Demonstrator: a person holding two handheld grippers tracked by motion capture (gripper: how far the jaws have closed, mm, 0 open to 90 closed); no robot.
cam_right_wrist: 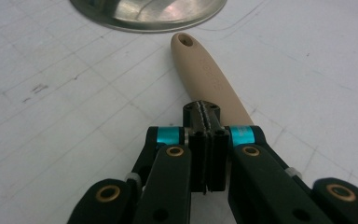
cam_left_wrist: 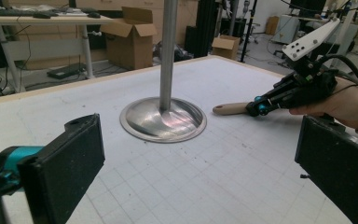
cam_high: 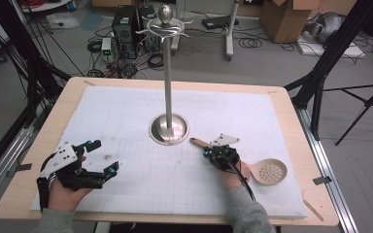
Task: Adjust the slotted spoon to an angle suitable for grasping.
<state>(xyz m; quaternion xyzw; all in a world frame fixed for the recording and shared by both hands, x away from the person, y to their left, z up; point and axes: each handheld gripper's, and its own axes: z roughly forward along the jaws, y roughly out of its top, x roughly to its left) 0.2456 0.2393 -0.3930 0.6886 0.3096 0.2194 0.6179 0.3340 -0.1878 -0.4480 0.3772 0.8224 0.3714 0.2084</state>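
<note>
Right gripper, jaws closed empty, rests over the skimmer handle at frame centre, aligning a grasp; left gripper waits open.

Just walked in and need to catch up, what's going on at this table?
A person holds a gripper in each hand. The right gripper, jaws pressed shut, sits over the handle of a beige slotted spoon lying flat on the white mat, apparently not clamping it. The left gripper rests open. A tall steel utensil stand waits mid-table.
</note>
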